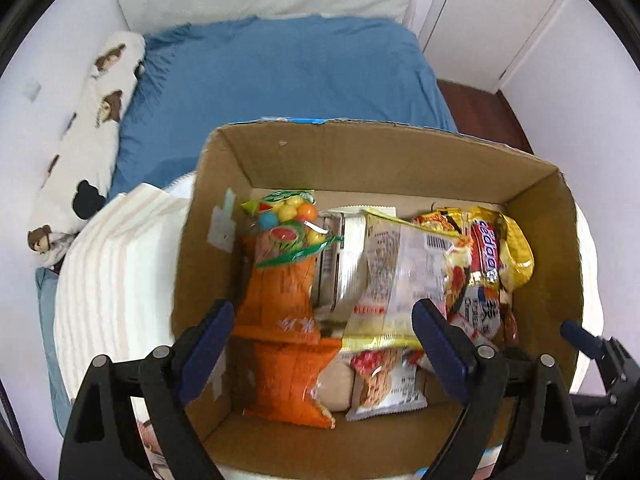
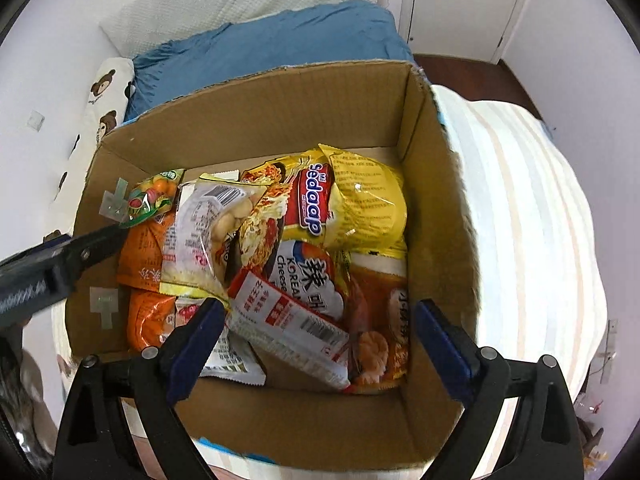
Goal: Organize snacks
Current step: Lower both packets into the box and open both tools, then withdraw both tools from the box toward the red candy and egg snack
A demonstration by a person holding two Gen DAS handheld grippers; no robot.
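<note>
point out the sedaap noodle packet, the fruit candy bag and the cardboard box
Sedaap noodle packet [image 2: 316, 204]: right wrist view, red logo panel.
fruit candy bag [image 1: 286, 226]: left wrist view, clear front.
cardboard box [image 2: 256, 120]: right wrist view, far inner wall.

Daylit fisheye views, edges heavily curved and vignetted black.
I see soft, even light; glare whitens the striped blanket [image 2: 520, 216]; cardboard box [image 1: 400, 160] walls shade their interior; slight motion blur softens the snack packets [image 1: 384, 272].

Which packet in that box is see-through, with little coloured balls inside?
The candy bag with green edging and a watermelon picture, at the cardboard box's far left corner. It lies atop the orange packets; the others are opaque.
</note>
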